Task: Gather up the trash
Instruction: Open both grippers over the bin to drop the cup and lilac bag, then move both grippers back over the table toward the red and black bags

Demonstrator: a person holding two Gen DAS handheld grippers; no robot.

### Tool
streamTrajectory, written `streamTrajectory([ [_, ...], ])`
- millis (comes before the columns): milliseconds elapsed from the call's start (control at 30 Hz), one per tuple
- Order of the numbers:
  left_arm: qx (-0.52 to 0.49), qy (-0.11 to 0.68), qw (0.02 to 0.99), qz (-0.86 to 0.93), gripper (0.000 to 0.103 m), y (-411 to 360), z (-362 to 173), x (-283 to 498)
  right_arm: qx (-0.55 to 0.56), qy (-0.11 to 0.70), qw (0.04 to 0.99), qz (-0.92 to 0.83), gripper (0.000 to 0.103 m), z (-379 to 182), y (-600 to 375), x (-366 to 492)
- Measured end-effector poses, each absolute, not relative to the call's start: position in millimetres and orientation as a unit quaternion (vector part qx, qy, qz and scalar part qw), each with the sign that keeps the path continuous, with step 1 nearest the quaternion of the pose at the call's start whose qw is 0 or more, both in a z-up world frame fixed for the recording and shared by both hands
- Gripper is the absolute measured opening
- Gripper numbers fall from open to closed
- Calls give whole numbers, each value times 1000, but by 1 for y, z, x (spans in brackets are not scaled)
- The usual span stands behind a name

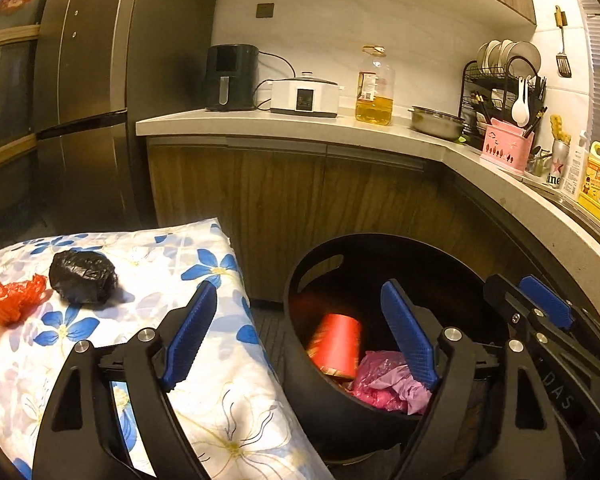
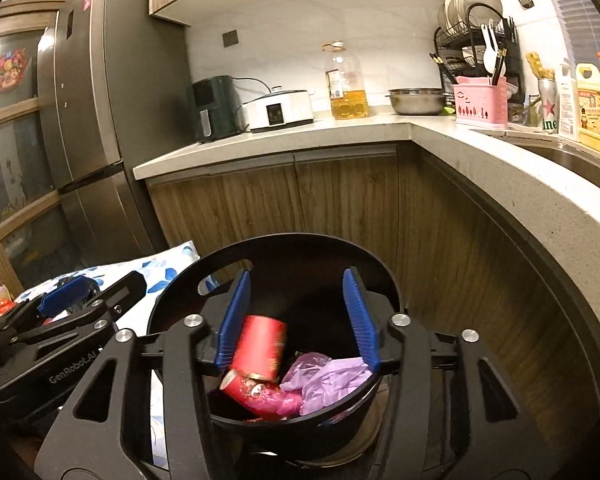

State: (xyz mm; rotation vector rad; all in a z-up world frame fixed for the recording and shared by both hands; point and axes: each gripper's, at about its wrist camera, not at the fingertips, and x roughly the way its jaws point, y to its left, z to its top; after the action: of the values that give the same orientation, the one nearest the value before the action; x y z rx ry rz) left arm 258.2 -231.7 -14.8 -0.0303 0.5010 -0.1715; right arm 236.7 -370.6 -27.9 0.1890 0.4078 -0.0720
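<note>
1. The bench (image 1: 228, 288), under a blue-flowered cloth, stands just left of the black bin (image 2: 180, 300).
2. The bin holds a blurred red paper cup (image 2: 260, 348), a second red cup (image 2: 246, 392) and crumpled pink plastic (image 2: 328, 380).
3. Left tongs (image 1: 300, 336): wide open, empty, one finger over the cloth, one over the bin.
4. Right tongs (image 2: 296, 316): partly open above the bin, the blurred cup between the fingers, not gripped.
5. On the cloth lie a black bag wad (image 1: 82, 278) and a red bag scrap (image 1: 10, 298).
</note>
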Motion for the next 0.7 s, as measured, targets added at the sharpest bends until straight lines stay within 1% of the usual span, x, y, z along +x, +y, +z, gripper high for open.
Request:
streamTrajectory([
  [100,-15,243,967,-77,86,-226,-14,254,90,201,975,-37,57,-27,-367,234],
  [267,-20,245,967,-64,87,-213,-15,247,83,201,975,-35,62,-25,-359,231],
  [333,-24,246,967,-60,88,-207,-15,245,81,200,976,-36,66,-23,-356,229],
  [600,-26,240,970,-38,90,-182,-16,226,76,187,979,-34,71,-17,-337,215],
  [700,-28,233,972,-28,95,-172,-16,218,76,184,980,-30,73,-16,-327,210],
])
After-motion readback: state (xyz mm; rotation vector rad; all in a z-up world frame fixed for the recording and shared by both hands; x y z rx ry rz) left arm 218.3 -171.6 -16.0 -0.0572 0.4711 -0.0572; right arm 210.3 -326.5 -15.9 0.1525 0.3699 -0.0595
